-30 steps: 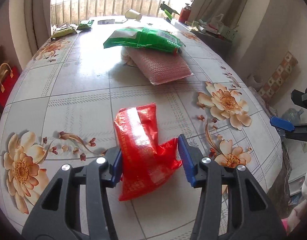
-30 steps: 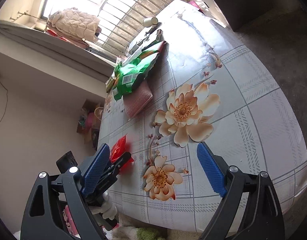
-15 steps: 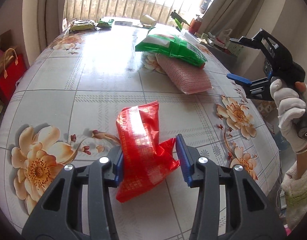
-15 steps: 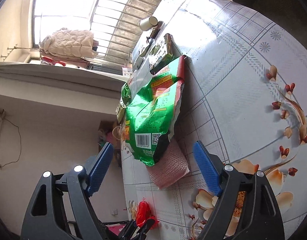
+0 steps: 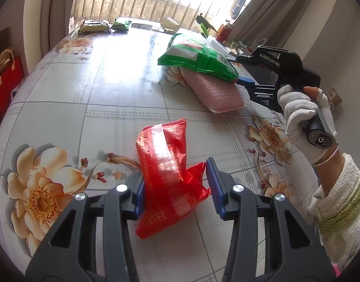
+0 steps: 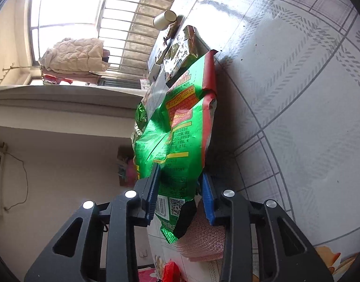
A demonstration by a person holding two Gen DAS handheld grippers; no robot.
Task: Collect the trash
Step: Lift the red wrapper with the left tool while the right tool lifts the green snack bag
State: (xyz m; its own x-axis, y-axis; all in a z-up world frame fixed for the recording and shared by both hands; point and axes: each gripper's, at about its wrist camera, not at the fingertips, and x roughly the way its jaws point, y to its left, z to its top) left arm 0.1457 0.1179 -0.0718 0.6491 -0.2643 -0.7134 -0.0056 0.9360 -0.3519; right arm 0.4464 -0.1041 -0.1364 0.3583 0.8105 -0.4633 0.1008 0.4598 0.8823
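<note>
We see our left hand-held gripper (image 5: 176, 188) pinching the red wrapper (image 5: 167, 178) near the counter's (image 5: 109, 89) front edge, open surface behind. Our right hand-held gripper (image 6: 180, 192), jaws just closing, pinches the green bag's (image 6: 177, 127) end atop a pink pad (image 6: 201, 242). A barred window (image 5: 137, 2) lies beyond.

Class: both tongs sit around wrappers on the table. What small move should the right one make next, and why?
Probably lift: the right tongs have just been closing and now pinch the green bag's end, which lies atop the pink pack.
</note>
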